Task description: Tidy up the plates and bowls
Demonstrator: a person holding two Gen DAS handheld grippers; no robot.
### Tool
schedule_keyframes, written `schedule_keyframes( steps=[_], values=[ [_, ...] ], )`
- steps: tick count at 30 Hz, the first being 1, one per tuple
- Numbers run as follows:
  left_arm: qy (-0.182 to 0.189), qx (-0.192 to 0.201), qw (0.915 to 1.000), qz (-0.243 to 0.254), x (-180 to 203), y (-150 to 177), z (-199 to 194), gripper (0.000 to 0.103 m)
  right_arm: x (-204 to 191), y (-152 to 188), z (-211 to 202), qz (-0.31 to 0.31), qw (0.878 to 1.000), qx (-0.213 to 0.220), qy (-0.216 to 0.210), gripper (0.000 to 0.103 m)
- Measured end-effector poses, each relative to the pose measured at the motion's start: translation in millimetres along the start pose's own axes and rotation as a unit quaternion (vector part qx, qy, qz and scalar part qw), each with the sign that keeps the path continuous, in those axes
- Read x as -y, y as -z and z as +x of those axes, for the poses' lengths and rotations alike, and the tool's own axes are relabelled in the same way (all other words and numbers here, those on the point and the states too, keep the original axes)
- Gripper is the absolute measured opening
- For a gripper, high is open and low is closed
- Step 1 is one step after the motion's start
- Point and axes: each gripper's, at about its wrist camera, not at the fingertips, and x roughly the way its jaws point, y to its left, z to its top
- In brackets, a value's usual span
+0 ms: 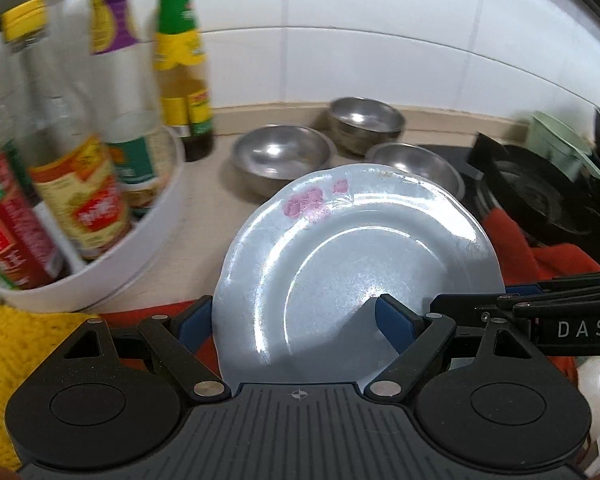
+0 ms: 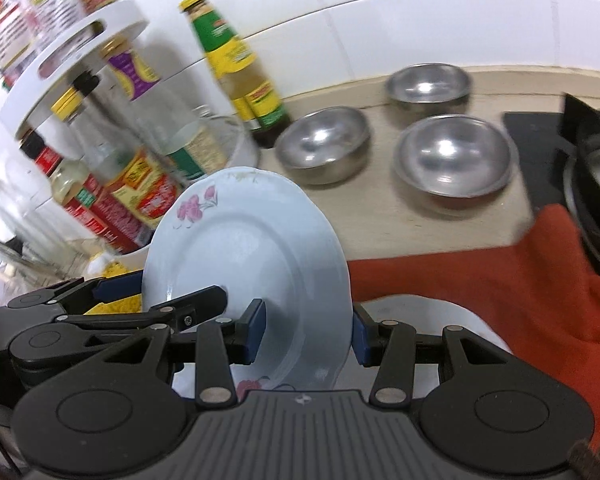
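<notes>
From the left wrist view, the left gripper [image 1: 296, 320] is pinching the plate [image 1: 356, 264] by its near edge. One blue pad lies on top of the plate and the other pad peeks out from under its left rim. The plate is pale blue with pink flowers. It tips up and away from the gripper, lifted over the red cloth [image 1: 540, 248]. The right gripper [image 1: 556, 316] comes in from the right side of the plate and touches its edge. Past the plate sit three metal bowls [image 1: 282, 158] on the worktop [image 1: 204, 216]. Left of the plate is a white rack [image 1: 112, 280] full of bottles.

To do this step well, I think both grippers should keep a firm squeeze and move slowly, because the plate looks smooth and could slip. It should stay away from the bottles.

From the right wrist view, the right gripper [image 2: 310, 330] is also pinching the plate [image 2: 252, 248], one pad on each side of its lower rim. The plate stands almost on its edge here. The left gripper [image 2: 112, 286] reaches in from the left of the plate. Under the plate I can see another flowered plate [image 2: 248, 386]. The bowls [image 2: 454, 160] are beyond the plate, well apart from it.
</notes>
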Motion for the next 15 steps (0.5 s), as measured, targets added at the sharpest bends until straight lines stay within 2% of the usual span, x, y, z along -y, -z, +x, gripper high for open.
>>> schedule_keyframes(
  steps=[8,15],
  values=[
    [0.032,-0.024,0.9988,0.027,27.4,2.4,10.8,0.089,32.2,17.2,-21.2,0.038,0.999,-0.004,0.031,0.042],
    [0.039,-0.039,0.9977,0.04,43.7,9.1,14.3,0.089,50.0,30.6,-33.2,0.057,0.997,-0.015,0.047,0.042]
  ],
)
